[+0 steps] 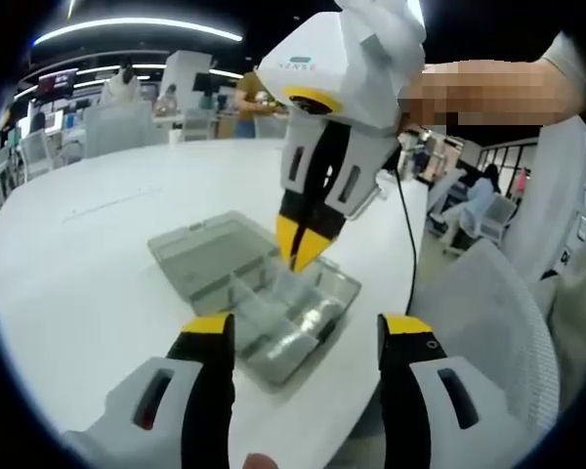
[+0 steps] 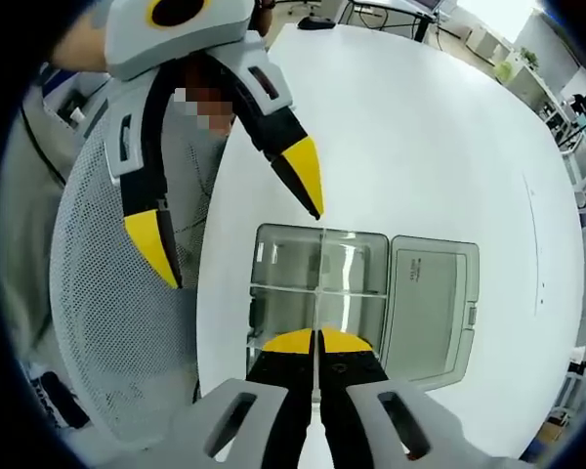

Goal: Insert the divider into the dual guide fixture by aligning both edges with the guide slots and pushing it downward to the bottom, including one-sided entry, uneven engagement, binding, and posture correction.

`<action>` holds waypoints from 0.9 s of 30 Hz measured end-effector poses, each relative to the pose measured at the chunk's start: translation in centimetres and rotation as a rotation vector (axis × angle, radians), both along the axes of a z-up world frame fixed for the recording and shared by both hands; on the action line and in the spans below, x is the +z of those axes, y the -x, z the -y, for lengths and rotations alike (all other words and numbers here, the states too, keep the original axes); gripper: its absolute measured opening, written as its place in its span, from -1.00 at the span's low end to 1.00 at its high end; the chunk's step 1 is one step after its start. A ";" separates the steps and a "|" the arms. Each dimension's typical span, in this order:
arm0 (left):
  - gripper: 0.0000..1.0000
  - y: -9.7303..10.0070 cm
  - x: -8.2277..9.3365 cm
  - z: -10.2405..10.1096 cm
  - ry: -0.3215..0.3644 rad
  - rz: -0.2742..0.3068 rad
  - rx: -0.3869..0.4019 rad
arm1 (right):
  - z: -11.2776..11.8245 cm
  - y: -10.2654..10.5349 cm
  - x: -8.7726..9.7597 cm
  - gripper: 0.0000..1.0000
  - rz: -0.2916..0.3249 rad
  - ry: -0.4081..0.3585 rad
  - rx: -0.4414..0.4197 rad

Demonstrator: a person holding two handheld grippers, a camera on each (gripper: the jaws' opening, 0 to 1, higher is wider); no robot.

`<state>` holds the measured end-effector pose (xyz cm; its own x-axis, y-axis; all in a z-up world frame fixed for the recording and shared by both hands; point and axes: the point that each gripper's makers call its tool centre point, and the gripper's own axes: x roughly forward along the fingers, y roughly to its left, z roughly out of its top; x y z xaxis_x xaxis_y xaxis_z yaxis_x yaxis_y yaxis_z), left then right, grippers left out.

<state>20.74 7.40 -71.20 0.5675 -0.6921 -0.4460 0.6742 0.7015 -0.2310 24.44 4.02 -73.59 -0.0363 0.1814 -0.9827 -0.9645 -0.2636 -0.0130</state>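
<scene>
A clear plastic compartment box (image 1: pixel 293 318) lies near the edge of the white table (image 1: pixel 98 264), with its lid (image 1: pixel 200 244) folded open beside it. My right gripper (image 1: pixel 303 256) comes down from above, its yellow tips together over the box's middle. In the right gripper view that gripper (image 2: pixel 318 342) is shut on a thin clear divider (image 2: pixel 319 264), seen edge-on as a line running across the box (image 2: pixel 283 259); the lid (image 2: pixel 430 303) lies to the right. My left gripper (image 1: pixel 308 327) stands open in front of the box, holding nothing, and its spread fingers (image 2: pixel 244 244) hang beside the box.
A grey mesh chair (image 1: pixel 498 322) stands close to the table's edge beside the box, as does the person holding the grippers (image 2: pixel 190 225). The white table (image 2: pixel 420 147) stretches wide and bare beyond the lid. Desks and chairs (image 1: pixel 107 122) fill the room behind.
</scene>
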 end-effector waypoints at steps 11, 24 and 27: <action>0.14 -0.1 0.1 -0.1 0.000 0.002 -0.001 | 0.0 -0.1 -0.1 -1.00 -0.002 0.024 0.004; 0.14 -0.1 0.1 -0.2 -0.003 0.004 0.001 | 0.3 -0.2 -0.4 -1.00 -0.012 0.050 -0.023; 0.14 -0.2 0.1 -0.1 -0.003 0.002 0.002 | 0.3 -0.1 -0.5 -1.00 -0.009 0.052 -0.017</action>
<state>20.90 7.55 -71.05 0.5700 -0.6896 -0.4468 0.6731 0.7037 -0.2273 24.54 3.70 -74.09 -0.0426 0.1310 -0.9905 -0.9690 -0.2469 0.0091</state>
